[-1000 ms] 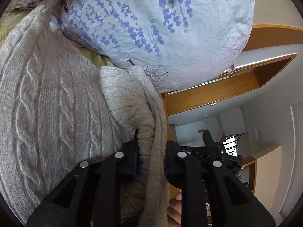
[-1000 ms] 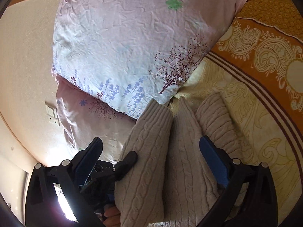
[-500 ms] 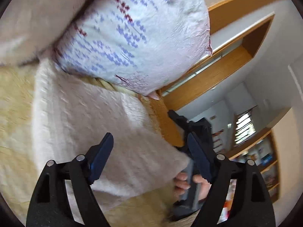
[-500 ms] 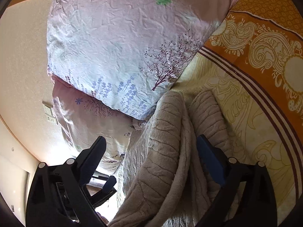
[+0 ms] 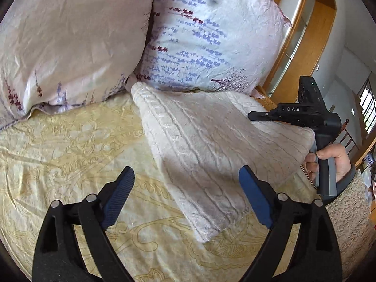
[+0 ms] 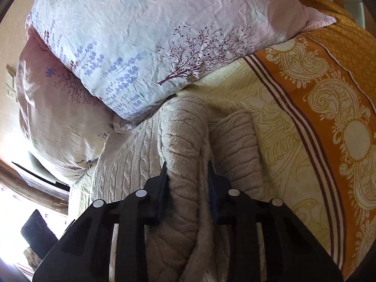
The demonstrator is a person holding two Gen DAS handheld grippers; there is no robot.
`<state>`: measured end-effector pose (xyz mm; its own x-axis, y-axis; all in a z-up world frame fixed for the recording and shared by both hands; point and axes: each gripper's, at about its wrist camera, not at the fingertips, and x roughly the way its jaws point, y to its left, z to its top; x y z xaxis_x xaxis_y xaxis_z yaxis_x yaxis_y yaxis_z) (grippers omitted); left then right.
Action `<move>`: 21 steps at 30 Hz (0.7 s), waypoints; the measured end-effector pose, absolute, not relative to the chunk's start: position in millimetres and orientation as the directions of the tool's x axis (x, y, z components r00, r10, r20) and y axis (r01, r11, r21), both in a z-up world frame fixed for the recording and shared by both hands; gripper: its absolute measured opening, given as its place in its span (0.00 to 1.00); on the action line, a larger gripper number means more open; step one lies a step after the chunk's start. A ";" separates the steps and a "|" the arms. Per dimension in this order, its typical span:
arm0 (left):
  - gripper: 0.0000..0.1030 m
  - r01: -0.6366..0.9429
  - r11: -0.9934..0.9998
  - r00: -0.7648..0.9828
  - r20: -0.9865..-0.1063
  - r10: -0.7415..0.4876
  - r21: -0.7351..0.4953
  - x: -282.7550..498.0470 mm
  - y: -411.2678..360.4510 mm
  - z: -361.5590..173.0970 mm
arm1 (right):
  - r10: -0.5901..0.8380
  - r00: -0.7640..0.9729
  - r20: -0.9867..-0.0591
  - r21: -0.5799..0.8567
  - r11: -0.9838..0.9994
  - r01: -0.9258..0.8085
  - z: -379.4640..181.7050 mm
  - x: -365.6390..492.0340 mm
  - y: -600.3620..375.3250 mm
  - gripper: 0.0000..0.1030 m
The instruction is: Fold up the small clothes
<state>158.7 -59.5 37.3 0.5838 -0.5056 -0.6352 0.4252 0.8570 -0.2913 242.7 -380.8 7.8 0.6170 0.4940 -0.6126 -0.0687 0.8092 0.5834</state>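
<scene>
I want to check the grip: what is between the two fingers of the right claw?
A bunched fold of the beige cable-knit sweater sits between the closing fingers of the right claw, seen in the right wrist view.

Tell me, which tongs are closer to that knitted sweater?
Right. The right tongs are closing on a fold of the sweater; the left tongs hover apart above it, opening.

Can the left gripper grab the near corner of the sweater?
Probably yes. The left gripper is opening, nothing between its jaws, and the cable-knit sweater lies just ahead on the yellow bedspread, uncovered.
</scene>
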 end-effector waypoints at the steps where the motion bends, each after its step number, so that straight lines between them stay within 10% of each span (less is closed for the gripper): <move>1: 0.88 0.415 0.863 0.592 -0.634 -0.497 -0.288 159.5 -56.6 37.2 | 0.499 0.617 -0.608 0.587 0.806 -0.073 11.6 242.9 -380.7 0.17; 9: 0.92 0.393 0.860 0.624 -0.592 -0.510 -0.327 157.2 -39.0 43.1 | 0.439 0.763 -0.474 0.533 0.833 -0.149 62.5 204.1 -380.5 0.15; 21: 0.92 0.550 0.802 0.561 -0.609 -0.560 -0.231 141.2 -69.1 44.2 | 0.403 0.721 -0.564 0.595 0.803 0.016 4.6 204.5 -413.1 0.19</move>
<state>141.2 -69.1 44.2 0.5613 -0.5602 -0.6091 0.5503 0.8024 -0.2309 204.5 -413.1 4.6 0.7208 0.4032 -0.5638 0.0163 0.8033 0.5953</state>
